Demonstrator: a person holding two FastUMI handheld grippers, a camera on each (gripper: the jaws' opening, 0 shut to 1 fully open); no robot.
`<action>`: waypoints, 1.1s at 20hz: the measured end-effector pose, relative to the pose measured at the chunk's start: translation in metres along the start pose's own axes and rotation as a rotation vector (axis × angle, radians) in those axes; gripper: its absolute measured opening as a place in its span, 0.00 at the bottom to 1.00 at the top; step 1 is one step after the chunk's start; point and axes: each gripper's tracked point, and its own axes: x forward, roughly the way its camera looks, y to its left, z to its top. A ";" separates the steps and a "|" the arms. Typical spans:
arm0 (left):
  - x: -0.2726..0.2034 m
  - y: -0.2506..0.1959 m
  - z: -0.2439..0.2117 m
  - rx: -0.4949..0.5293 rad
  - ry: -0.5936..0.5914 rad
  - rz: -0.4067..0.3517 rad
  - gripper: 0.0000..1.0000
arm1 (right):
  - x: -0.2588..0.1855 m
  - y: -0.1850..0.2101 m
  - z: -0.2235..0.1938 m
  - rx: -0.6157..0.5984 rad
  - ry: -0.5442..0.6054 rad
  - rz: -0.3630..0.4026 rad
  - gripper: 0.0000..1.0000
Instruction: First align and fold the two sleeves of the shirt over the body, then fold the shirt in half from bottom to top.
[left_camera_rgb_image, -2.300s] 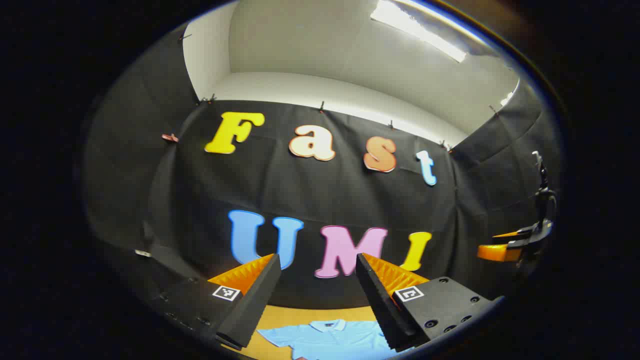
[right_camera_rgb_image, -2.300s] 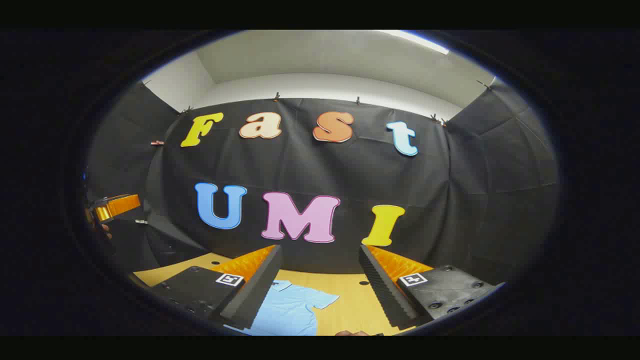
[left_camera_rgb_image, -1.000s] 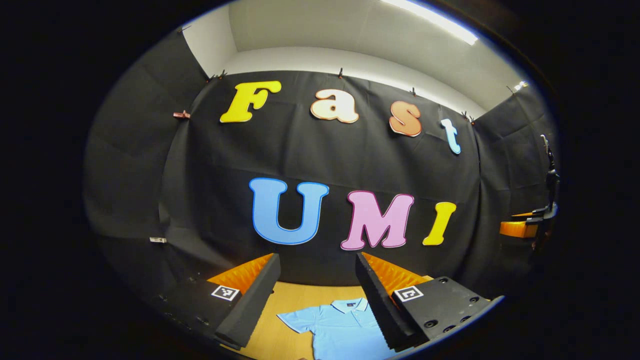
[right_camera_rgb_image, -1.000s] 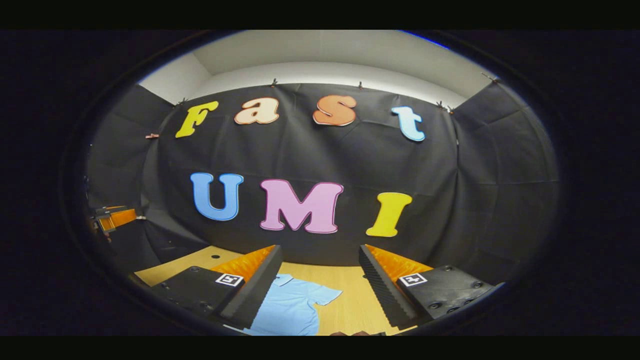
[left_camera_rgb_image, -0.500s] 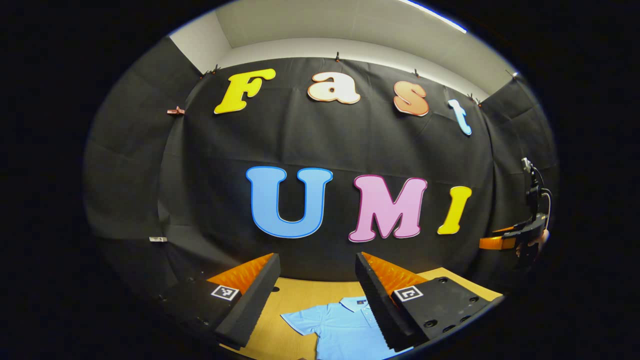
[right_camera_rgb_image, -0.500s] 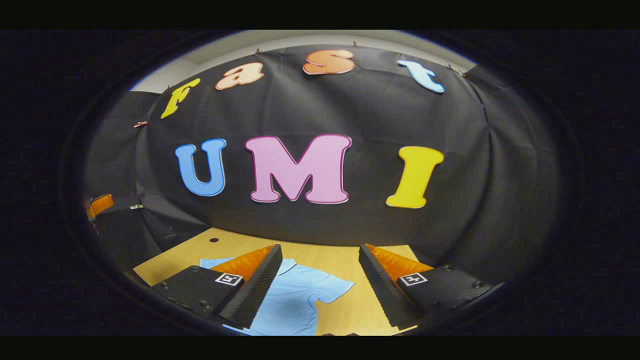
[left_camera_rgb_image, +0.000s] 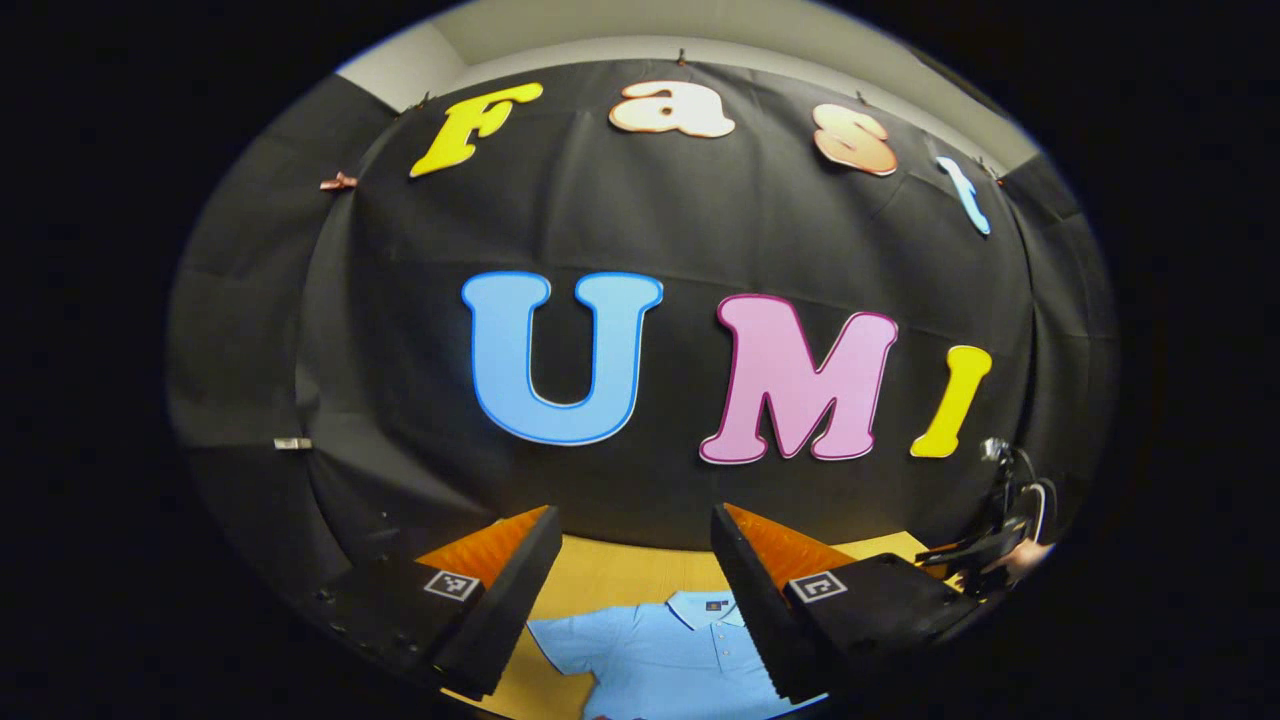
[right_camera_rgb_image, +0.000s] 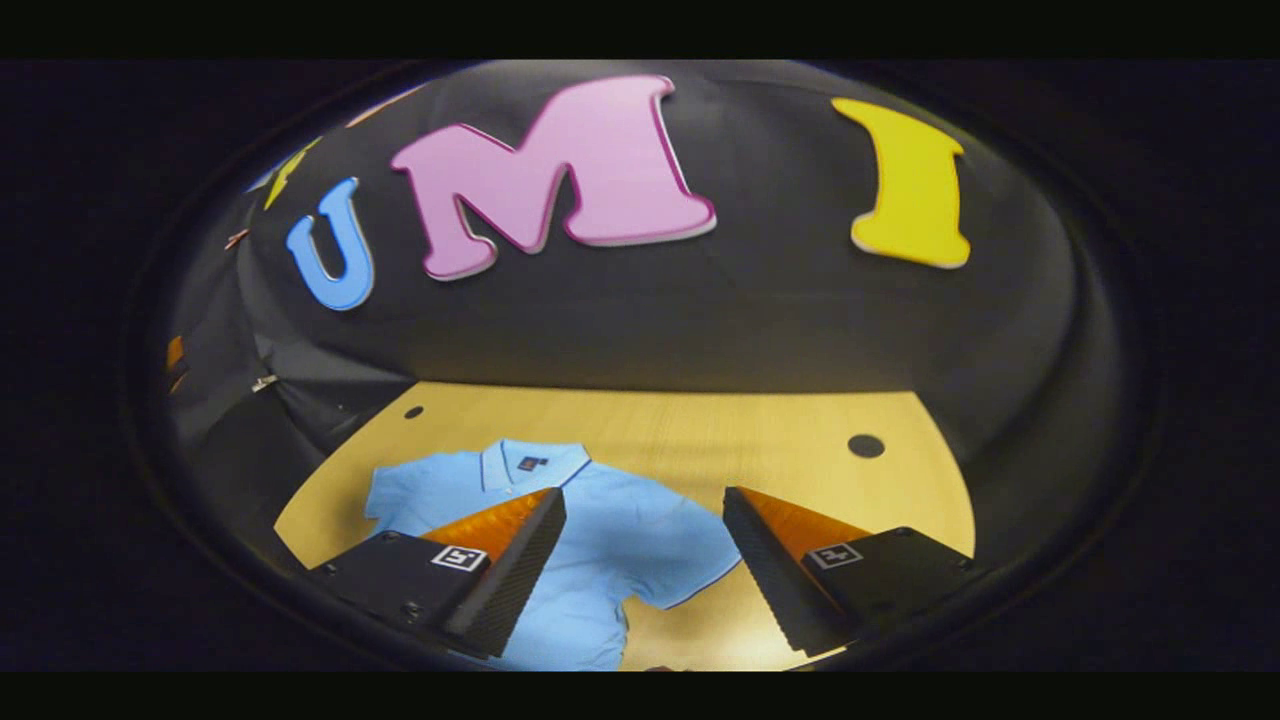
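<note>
Shirt: lay flat on table, collar far.
Left gripper: fingers wide, held nothing.
Right gripper: fingers wide, held nothing.

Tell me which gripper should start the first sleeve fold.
Right, probably. In the right gripper view the open right gripper looks down at the shirt, and one sleeve lies flat between its jaws. The left gripper, also open, sees less of the shirt, and the wall takes up most of the left gripper view.
</note>
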 end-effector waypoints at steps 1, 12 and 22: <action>0.003 0.004 -0.004 0.000 0.016 0.025 0.96 | 0.017 -0.013 -0.013 0.012 0.040 -0.013 0.94; 0.022 0.017 -0.026 0.076 0.084 0.074 0.97 | 0.109 -0.075 -0.108 0.061 0.276 -0.188 0.98; -0.005 0.050 -0.025 0.089 0.078 0.069 0.96 | 0.095 -0.036 -0.078 0.069 0.194 -0.134 0.07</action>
